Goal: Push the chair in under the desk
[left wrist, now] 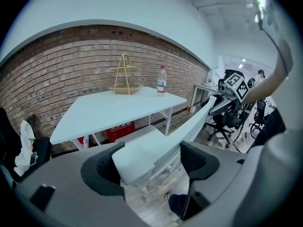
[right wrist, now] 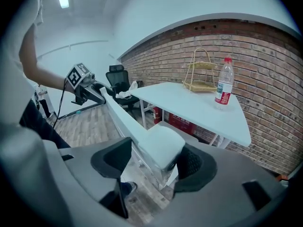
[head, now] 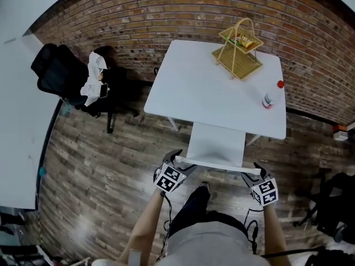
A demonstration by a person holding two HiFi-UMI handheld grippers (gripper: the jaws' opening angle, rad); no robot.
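Chair (head: 215,143): white, straight ahead of both pairs of fingers; the seat's far edge meets the bench's near edge, and most of the seat shows clear of it.
Backrest (head: 219,165): the top rail runs from one gripper to the other, one end between each pair of fingers.
Left gripper (head: 178,160): fingers (left wrist: 102,174) clenched on the backrest's left end, which fills the gap between them.
Right gripper (head: 256,170): fingers (right wrist: 196,167) grasping the backrest's right end, held wide by it; the rail leads off past the left finger.
Bench (head: 205,87): white, beyond the chair, ahead of the fingers.
Basket (head: 238,51): two-tier wicker, on the bench's far side from the fingers.
Bottle (head: 268,100): red cap, upright, on the bench ahead of the right fingers, near its right edge.
Black chair (head: 61,73): far left of the left fingers, well apart from the bench, a white cloth (head: 94,79) draped on it.
Floor (head: 111,165): wood planks.
Wall (head: 166,10): brick, behind the bench.
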